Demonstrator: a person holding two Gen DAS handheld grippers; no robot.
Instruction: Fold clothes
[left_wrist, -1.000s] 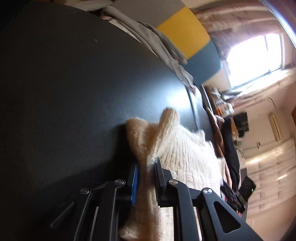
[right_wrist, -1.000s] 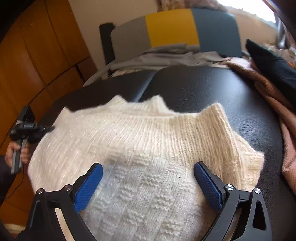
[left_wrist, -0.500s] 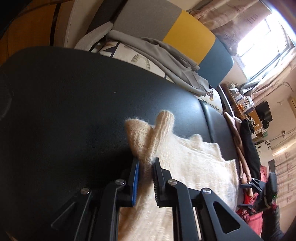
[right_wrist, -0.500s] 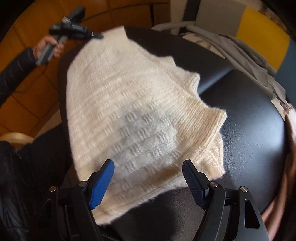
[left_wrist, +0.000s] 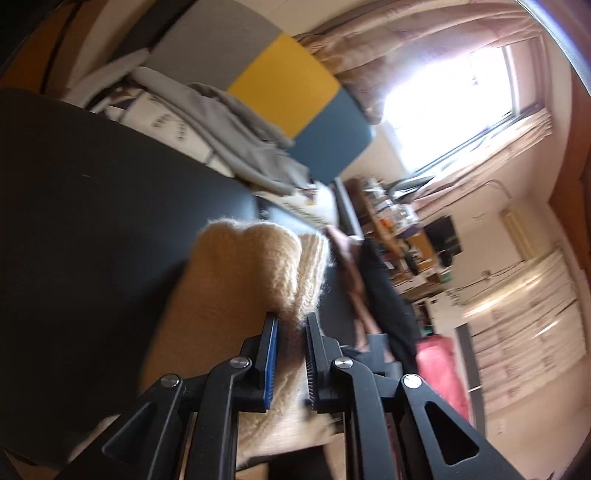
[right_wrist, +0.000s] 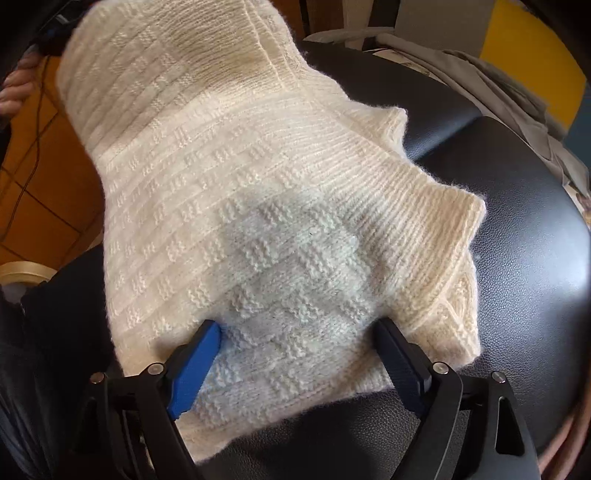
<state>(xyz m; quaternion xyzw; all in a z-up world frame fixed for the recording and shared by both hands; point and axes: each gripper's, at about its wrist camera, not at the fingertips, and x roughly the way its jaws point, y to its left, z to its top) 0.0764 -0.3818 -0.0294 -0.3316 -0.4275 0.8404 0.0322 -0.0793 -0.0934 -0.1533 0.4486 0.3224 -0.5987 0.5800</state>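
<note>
A cream knitted sweater (right_wrist: 236, 192) lies over the black padded table (right_wrist: 517, 258), its far end raised toward the upper left. My left gripper (left_wrist: 291, 325) is shut on a bunched edge of the sweater (left_wrist: 266, 266) and holds it lifted above the table. In the right wrist view that gripper shows only as a dark shape at the top left corner, held by a hand (right_wrist: 14, 88). My right gripper (right_wrist: 299, 332) is open, its blue pads (right_wrist: 195, 362) spread wide just over the near part of the sweater, gripping nothing.
Grey clothes (left_wrist: 236, 136) are piled at the table's far end against a grey, yellow and blue cushion (left_wrist: 288, 85). Brown and black garments (left_wrist: 373, 280) lie along the right edge. Orange wooden panelling (right_wrist: 40, 192) is to the left. A bright window (left_wrist: 443, 107) is beyond.
My left gripper has lifted the sweater's edge up off the table and swung it over. The right gripper has come closer and lower over the near part of the sweater, still open.
</note>
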